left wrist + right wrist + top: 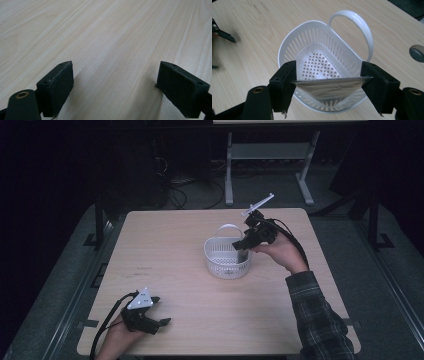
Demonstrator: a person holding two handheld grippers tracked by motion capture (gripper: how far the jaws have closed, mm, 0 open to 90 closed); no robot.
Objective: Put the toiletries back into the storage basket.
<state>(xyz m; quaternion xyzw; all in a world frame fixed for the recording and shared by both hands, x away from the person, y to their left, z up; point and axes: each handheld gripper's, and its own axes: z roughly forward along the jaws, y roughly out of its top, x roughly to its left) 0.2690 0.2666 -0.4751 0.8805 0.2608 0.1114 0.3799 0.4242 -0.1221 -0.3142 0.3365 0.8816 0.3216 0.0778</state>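
White slotted plastic makes up the basket [322, 50], which sits directly below and just ahead of the right gripper [329, 82]. In the right gripper view the perforated floor of the basket shows straight past the jaws, so the claw is lined up over the opening, a little toward the nearer wall. The basket's long axis runs roughly away from this claw, with the folded-back handle [359, 27] at the far side, clear of the descent path.

The right gripper holds a flat silver pouch [329, 87] by its two side edges. The jaws stand wide, pressed on those edges, and the pouch spans the gap with its top edge level and its body hanging down into the mouth of the basket. In the high view the pouch's lower end appears inside the rim [212, 245]; whether it touches the floor cannot be told.

The right hand is plainly the nearer one. The left gripper [157, 312] rests well apart at the near left corner of the table [200, 330]; its jaws are spread with nothing but bare wood between them.

Judgement: the coming move is a short straight drop, then a release. Risk lies in the pouch's lower corner catching the near wall.
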